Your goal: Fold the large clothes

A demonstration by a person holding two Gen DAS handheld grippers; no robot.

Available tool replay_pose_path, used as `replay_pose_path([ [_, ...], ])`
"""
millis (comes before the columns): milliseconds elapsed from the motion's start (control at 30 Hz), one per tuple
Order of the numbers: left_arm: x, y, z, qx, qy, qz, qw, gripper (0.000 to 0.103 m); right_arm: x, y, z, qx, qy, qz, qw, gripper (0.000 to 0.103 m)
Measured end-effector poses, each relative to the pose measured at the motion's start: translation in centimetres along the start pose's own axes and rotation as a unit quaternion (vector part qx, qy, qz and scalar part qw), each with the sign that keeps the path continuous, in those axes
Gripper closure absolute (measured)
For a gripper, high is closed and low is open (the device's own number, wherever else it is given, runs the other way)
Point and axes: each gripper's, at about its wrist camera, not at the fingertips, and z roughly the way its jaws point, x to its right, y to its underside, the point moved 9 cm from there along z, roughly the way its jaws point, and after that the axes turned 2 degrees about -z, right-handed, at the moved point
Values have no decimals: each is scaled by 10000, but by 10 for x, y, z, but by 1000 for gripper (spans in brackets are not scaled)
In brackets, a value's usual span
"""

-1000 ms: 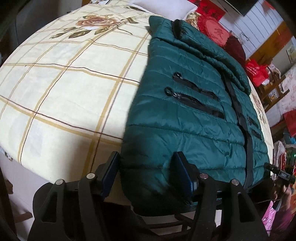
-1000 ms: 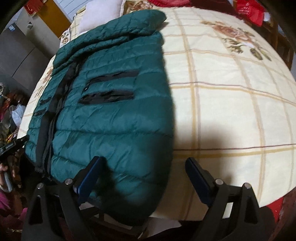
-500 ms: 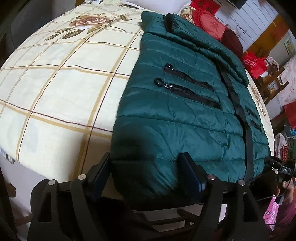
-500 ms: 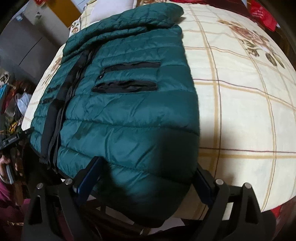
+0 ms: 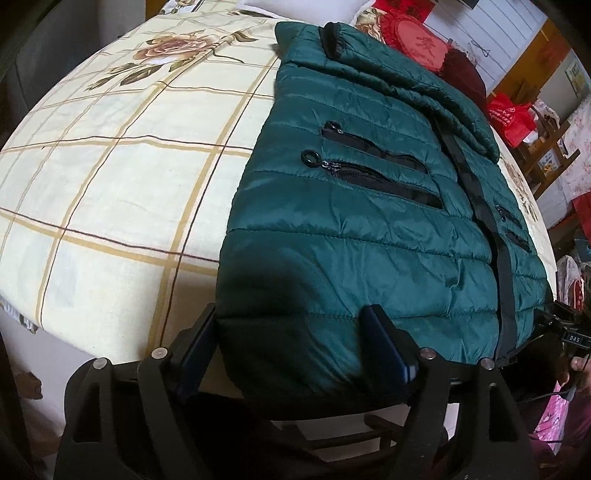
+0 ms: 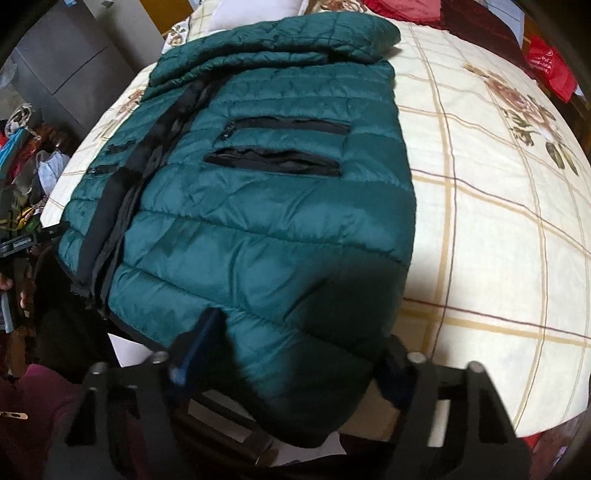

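Observation:
A dark green quilted puffer jacket (image 5: 369,206) lies front up on the bed, zipped, with black pocket zips and its sleeves folded across near the collar. Its hem hangs over the near bed edge. My left gripper (image 5: 291,343) is open, its fingers on either side of the hem's left corner. My right gripper (image 6: 299,354) is open and straddles the hem's right corner of the jacket (image 6: 266,206). Neither gripper's jaws have closed on the cloth.
The bed has a cream sheet (image 5: 110,166) with brown checks and rose prints. A white pillow (image 6: 251,14) lies at the head. Red cushions and bags (image 5: 509,114) stand to one side, and a cluttered grey cabinet (image 6: 55,62) to the other.
Both grippers have moved inward onto the jacket's hem, so more of the hem now sits between each pair of fingers. The right jaws have narrowed a little.

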Motion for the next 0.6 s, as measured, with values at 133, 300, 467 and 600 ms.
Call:
replay_pose_path([
  [133,1,1,0,14,-13,12,10000,15,1,0,-2,72,-38,-12,10000,53],
  [300,3,1,-1,2,-6,105,9999,24,1,-2,-9,224,-54,-40,9997,72],
  [467,4,1,-3,-23,50,137,9999,43,-4,-11,-19,443,-119,-113,9989,82],
  [600,7,0,-7,66,-32,276,9996,56,-6,-17,-26,527,-168,-170,9983,83],
])
